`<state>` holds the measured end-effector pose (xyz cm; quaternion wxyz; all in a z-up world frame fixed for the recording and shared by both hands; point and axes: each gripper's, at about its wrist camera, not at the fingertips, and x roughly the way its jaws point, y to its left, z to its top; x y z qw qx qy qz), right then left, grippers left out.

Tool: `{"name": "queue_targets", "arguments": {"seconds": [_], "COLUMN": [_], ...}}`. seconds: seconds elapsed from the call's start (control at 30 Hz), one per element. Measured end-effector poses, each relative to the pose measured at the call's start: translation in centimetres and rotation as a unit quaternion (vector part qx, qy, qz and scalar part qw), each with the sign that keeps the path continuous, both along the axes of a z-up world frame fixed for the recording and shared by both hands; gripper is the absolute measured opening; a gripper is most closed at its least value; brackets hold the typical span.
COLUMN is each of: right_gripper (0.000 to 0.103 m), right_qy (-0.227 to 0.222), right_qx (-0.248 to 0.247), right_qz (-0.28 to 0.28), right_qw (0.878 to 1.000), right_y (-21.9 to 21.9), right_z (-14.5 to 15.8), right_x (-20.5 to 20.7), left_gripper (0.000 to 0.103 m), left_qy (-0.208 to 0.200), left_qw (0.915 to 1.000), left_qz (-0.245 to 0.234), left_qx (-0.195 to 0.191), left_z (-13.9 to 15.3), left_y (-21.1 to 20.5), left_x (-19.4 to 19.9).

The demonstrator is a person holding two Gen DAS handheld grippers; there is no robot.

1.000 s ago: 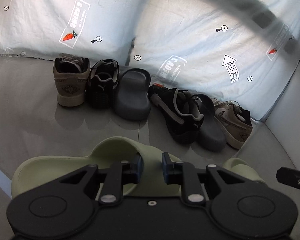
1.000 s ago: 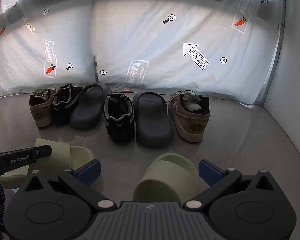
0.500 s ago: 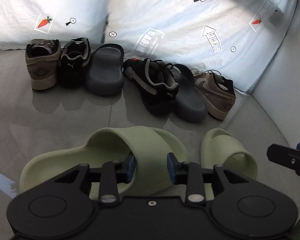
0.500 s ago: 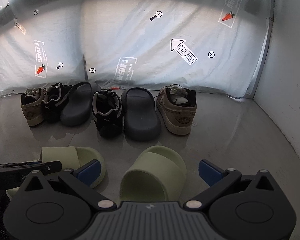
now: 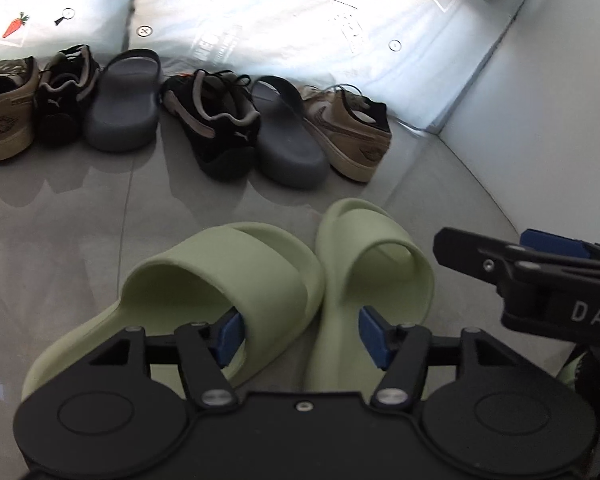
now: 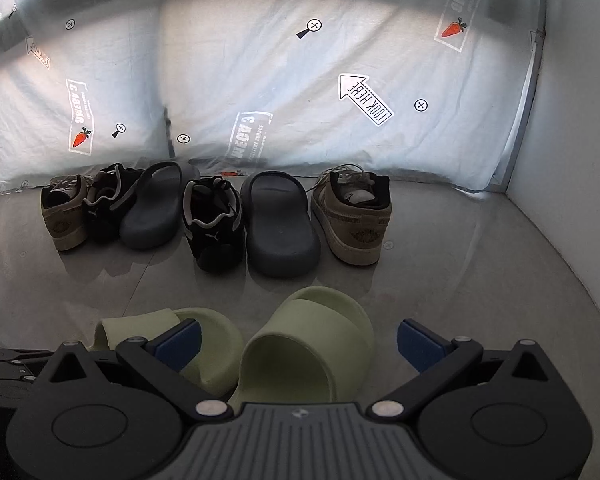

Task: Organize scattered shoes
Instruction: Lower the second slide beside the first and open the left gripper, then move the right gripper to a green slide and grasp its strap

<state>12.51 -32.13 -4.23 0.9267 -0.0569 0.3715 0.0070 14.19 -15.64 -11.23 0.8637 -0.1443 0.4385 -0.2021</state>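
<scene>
Left wrist view, read from left to right, with the left green slide (image 5: pixel 220 280) as the landmark. Far beyond it, along the foot of the white printed sheet (image 5: pixel 300 8), six shoes stand in a row on the grey floor (image 5: pixel 60 220): a tan sneaker (image 5: pixel 6 108), a black sneaker (image 5: pixel 64 100), a dark grey slide (image 5: pixel 124 100), then a second black sneaker (image 5: pixel 216 120), a second grey slide (image 5: pixel 288 132) and a second tan sneaker (image 5: pixel 348 128). The left green slide lies on the floor close before the camera, its strap arching up. The left gripper (image 5: pixel 302 336) has just been opening its fingers; they stand released, the left blue pad (image 5: pixel 230 334) just inside the strap's opening, the right one over the neighbouring slide, neither pressing. The right green slide (image 5: pixel 372 256) lies just right of the landmark, the two touching along their sides. Further right, the other gripper's black body juts in from the edge.

Right wrist view shows the same row against the sheet. The landmark slide (image 6: pixel 216 344) lies low on the left, partly hidden behind a blue pad. The right gripper (image 6: pixel 298 344) has its fingers spread wide, released, on either side of the right green slide (image 6: pixel 312 344) without touching its strap.
</scene>
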Motion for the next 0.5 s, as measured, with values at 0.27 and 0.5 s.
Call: {"name": "queue_targets", "arguments": {"seconds": [0.27, 0.5], "right_gripper": [0.103, 0.099], "right_qy": [0.007, 0.065], "right_qx": [0.001, 0.023], "right_qz": [-0.012, 0.062], "right_qw": [1.000, 0.996], "right_y": [-0.9, 1.3], "right_z": [-0.2, -2.0], "right_x": [-0.5, -0.6], "left_gripper": [0.062, 0.062], "left_qy": [-0.009, -0.023], "left_qw": [0.9999, 0.9947], "left_qz": [0.004, 0.100], "left_qx": [-0.004, 0.011], "left_z": [1.3, 2.7], "left_y": [2.4, 8.1], "left_x": [-1.5, -3.4]}}
